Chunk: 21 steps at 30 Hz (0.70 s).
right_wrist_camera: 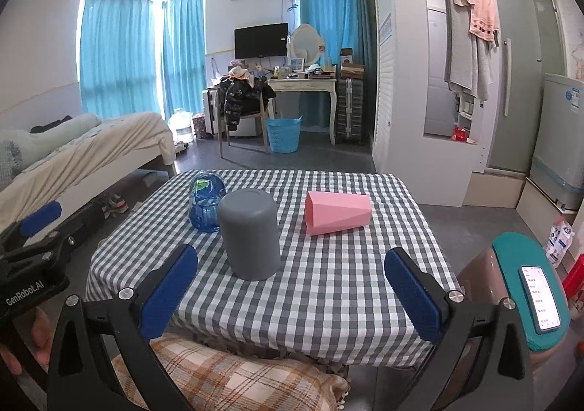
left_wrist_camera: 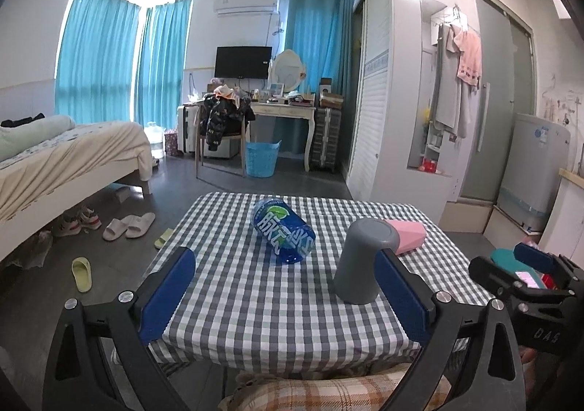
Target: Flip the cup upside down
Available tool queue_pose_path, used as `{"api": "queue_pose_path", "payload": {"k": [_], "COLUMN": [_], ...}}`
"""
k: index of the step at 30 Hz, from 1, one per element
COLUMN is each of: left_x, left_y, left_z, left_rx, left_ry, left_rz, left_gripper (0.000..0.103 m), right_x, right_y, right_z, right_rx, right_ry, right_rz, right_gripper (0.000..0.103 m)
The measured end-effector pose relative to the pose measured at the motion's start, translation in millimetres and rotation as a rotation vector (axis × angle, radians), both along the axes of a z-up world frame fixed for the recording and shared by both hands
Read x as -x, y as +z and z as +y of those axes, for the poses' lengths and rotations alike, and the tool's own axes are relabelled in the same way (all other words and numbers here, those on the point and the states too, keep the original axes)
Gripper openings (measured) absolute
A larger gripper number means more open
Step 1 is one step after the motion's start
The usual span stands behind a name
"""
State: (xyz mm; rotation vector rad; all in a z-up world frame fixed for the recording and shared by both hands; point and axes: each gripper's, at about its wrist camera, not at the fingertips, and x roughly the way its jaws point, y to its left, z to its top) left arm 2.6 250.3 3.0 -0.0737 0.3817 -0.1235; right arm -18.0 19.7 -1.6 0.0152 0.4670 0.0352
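The grey cup (right_wrist_camera: 251, 234) stands mouth-down on my checked worktop (right_wrist_camera: 328, 283), its rim hidden against the cloth. Behind it lie a blue bottle (right_wrist_camera: 204, 203), partly blocked, and a pink cup (right_wrist_camera: 337, 212). My left tool (left_wrist_camera: 288, 287) and right tool (right_wrist_camera: 292, 287) are both spread wide, holding nothing.
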Motion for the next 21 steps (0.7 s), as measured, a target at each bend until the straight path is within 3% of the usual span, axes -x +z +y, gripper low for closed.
{"api": "queue_pose_path", "payload": {"k": [21], "left_x": [1.3], "left_y": [-2.1], "left_z": [4.3], "left_rx": [0.005], "left_ry": [0.005], "left_rz": [0.009], "left_gripper": [0.101], "right_x": [-3.8], "right_y": [-2.5], "right_z": [8.9], "right_rx": [0.009], "right_ry": [0.009], "right_rz": [0.02], "right_gripper": [0.103]}}
